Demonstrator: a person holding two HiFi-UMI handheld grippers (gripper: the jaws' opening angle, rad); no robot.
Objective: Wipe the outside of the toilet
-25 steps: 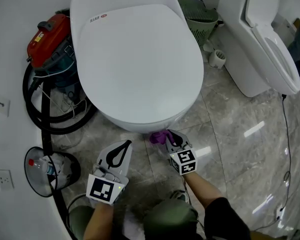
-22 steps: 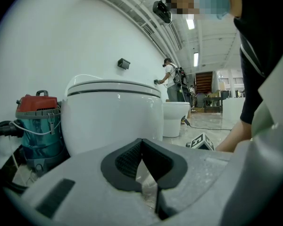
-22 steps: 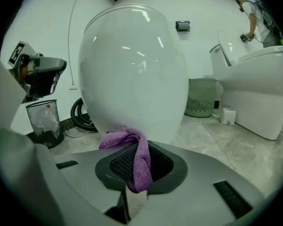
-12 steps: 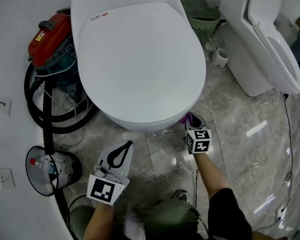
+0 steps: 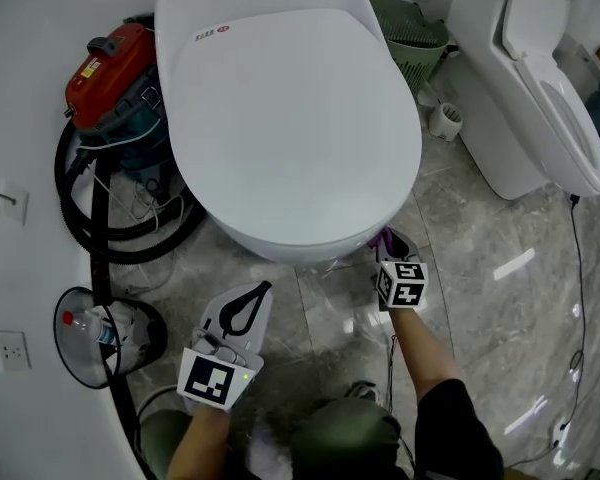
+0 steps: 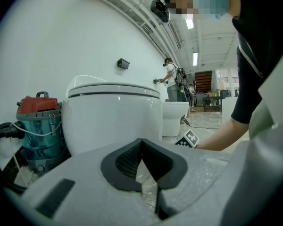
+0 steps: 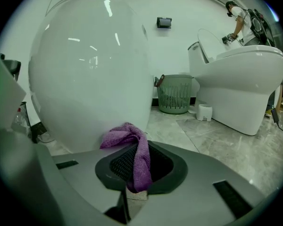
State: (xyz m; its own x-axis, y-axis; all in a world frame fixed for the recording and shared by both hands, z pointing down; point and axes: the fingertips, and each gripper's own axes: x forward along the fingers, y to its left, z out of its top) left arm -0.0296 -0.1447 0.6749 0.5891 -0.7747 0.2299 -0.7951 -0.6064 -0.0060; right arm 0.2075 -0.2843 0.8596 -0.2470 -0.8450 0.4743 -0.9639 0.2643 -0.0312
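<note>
The white toilet stands with its lid down, seen from above in the head view. My right gripper is shut on a purple cloth and sits low at the bowl's front right, under the rim. In the right gripper view the purple cloth hangs out of the right gripper and lies against the curved wall of the toilet. My left gripper is shut with nothing in it, above the floor in front of the bowl. The left gripper points at the toilet.
A red vacuum cleaner with a black hose stands left of the toilet. A green basket and a second toilet are at the right. A dome-shaped holder with a bottle sits by the wall. A cable runs over the marble floor.
My right gripper has carried the purple cloth from the bowl's front round to its right side, then nearly stopped. The left gripper has stayed where it was.
</note>
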